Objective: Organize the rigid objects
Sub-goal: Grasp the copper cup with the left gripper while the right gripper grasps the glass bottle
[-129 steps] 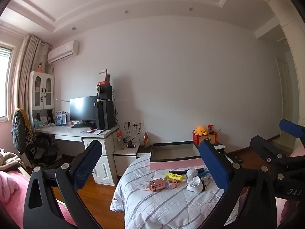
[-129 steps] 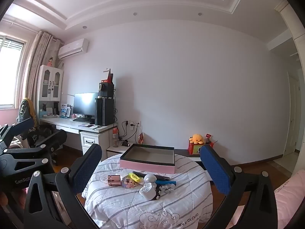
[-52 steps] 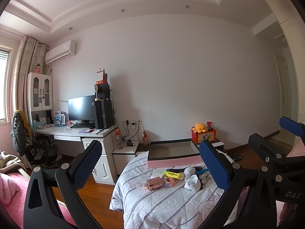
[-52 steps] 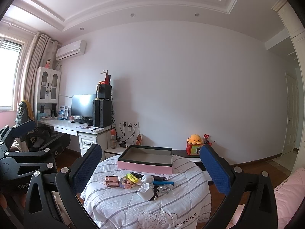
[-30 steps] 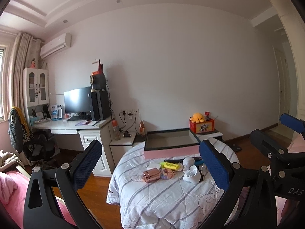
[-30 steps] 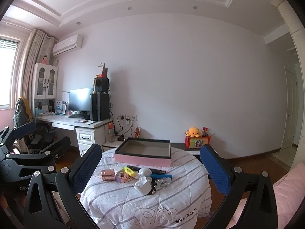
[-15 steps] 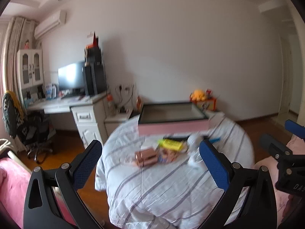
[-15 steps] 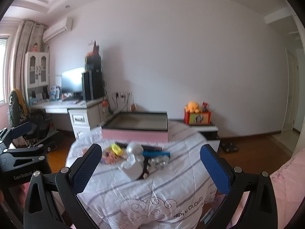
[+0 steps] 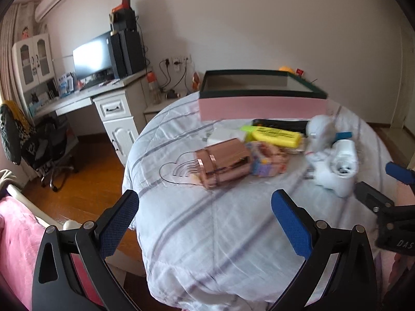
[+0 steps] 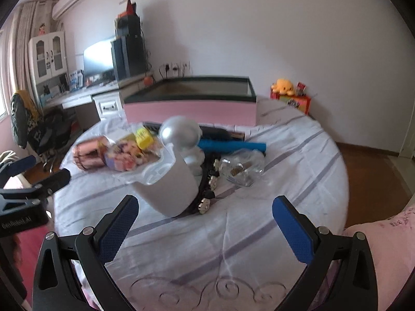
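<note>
While both jaws stand wide apart and empty, the left hand-held gripper (image 9: 205,215) hovers before the rose-gold box (image 9: 223,164); the right hand-held gripper (image 10: 205,215) faces the white cup (image 10: 168,184); behind the cup sits the pink tray (image 10: 190,110) on the bench (image 10: 259,220).

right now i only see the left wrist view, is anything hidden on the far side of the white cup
Observer: Yes, a clear jar lies on the cloth just right of the white cup.
Operator: anything else by the cup
Observer: A black strap with metal studs shows at the cup's right base.
Operator: are the right fingers open
Observer: The right fingers are wide open and empty, short of the cup.
</note>
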